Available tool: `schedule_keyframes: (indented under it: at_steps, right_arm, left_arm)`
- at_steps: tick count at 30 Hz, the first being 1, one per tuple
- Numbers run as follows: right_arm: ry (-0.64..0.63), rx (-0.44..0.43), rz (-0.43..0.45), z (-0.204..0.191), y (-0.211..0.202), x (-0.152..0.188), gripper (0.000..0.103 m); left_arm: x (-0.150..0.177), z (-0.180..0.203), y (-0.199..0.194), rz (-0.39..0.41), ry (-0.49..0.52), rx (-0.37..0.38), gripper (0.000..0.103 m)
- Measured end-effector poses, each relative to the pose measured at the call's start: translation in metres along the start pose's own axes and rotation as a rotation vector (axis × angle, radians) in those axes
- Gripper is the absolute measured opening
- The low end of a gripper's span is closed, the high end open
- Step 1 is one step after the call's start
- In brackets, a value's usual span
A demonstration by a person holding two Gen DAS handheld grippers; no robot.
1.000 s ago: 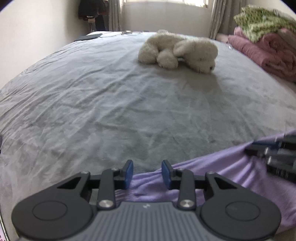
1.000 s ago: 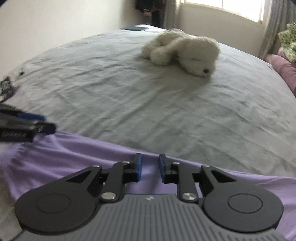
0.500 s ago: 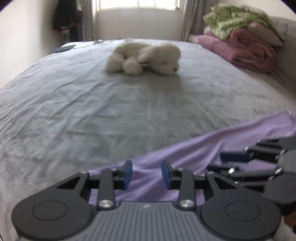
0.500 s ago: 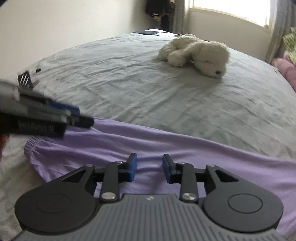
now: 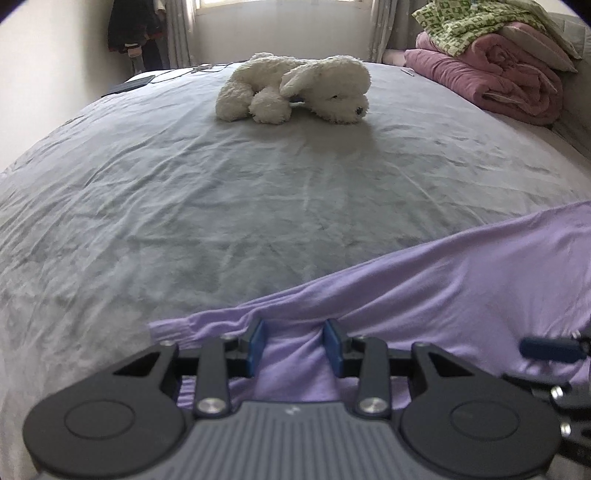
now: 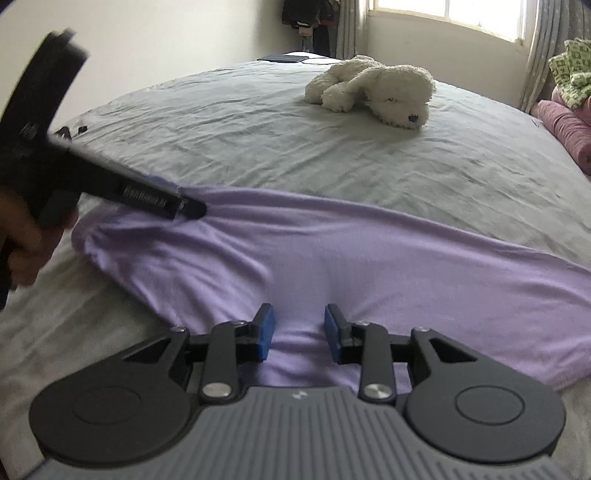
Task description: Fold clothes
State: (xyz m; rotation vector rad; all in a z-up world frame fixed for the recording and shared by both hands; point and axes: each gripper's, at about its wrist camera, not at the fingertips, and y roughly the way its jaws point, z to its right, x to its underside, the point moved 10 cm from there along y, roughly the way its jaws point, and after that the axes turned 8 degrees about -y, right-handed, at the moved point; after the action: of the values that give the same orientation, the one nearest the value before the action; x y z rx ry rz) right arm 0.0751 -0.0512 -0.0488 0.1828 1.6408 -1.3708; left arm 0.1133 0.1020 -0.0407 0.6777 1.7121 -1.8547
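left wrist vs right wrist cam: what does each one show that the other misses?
Left wrist only: the full folded pink quilt, and the garment's gathered cuff beside the left gripper.
Right wrist only: the window, and a hand gripping the left gripper's handle.
Both: the purple garment, white plush dog, grey bedsheet.

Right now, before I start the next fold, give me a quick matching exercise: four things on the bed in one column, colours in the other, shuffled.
Things:
1. garment
2. stuffed dog
3. bed cover
4. rolled blanket

Colours:
a. pink
b. grey
c. lilac
d. cream white

Pairs: 1-c, 2-d, 3-b, 4-a
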Motion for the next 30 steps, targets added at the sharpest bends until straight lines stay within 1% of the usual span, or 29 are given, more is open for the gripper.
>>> schedule_keyframes:
  at_steps: [12, 17, 21, 25, 30]
  right_arm:
    - [-0.036, 0.002, -0.01, -0.001, -0.022, 0.028, 0.034]
    - [-0.004, 0.012, 0.001, -0.001, -0.028, 0.036, 0.035]
    - [-0.014, 0.035, 0.001, -0.004, -0.032, 0.039, 0.035]
    - [0.018, 0.03, 0.004, -0.002, -0.038, 0.044, 0.035]
    - [0.011, 0.051, 0.006, -0.006, -0.042, 0.048, 0.035]
  left_arm:
    - [-0.002, -0.005, 0.002, 0.002, -0.015, -0.012, 0.037]
    - [-0.004, -0.01, 0.003, 0.012, -0.029, -0.027, 0.037]
    - [-0.007, -0.014, 0.003, 0.02, -0.043, -0.031, 0.037]
    - [-0.008, -0.019, 0.005, 0.028, -0.059, -0.035, 0.035]
    - [-0.01, -0.018, 0.007, 0.027, -0.056, -0.045, 0.035]
